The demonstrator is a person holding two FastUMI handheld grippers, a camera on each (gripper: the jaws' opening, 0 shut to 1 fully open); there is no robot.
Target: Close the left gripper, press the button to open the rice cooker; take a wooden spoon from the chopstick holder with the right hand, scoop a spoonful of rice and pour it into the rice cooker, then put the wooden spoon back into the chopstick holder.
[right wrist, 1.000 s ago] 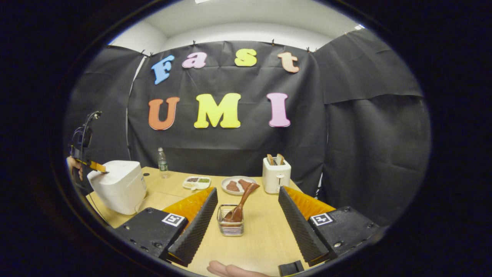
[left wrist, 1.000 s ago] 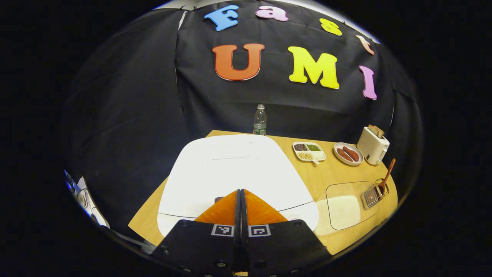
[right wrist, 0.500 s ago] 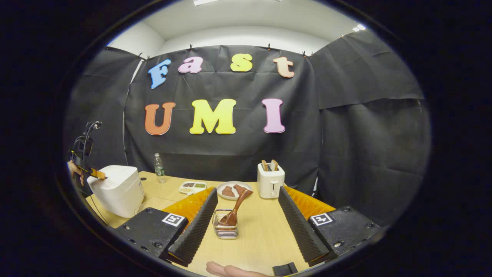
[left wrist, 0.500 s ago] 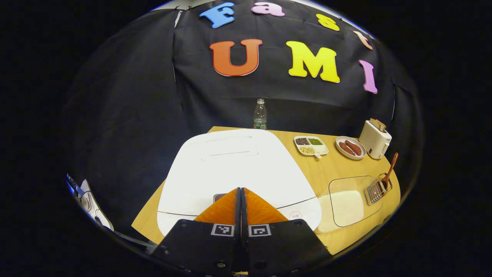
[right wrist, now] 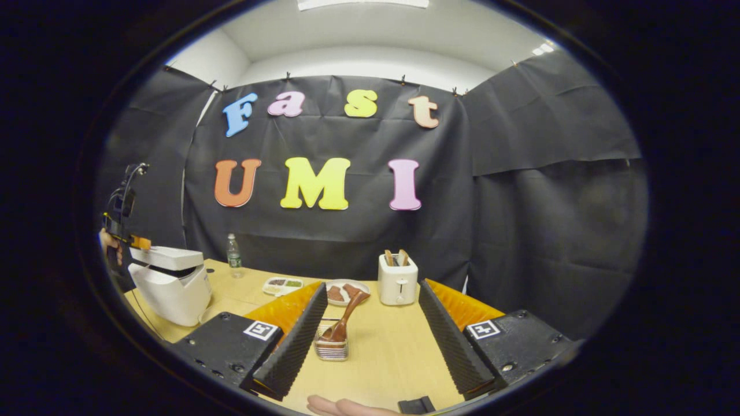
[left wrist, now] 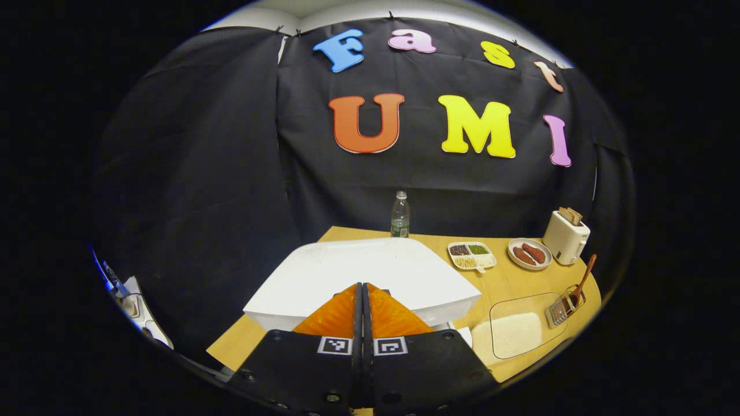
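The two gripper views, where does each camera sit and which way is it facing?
Left gripper view: rides the shut left hand-held gripper, looking over the rice cooker lid.
Right gripper view: rides the open right hand-held gripper, facing the chopstick holder; fingertips at the bottom edge.
Shared: rice cooker, wooden spoon, toaster.

Left gripper view hugs the rice cooker (left wrist: 370, 274); right gripper view faces it from afar.

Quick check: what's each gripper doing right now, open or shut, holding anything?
Left gripper: closed, holding nothing, at the rice cooker lid, which has popped ajar.
Right gripper: open, empty, wooden spoon in the chopstick holder ahead.
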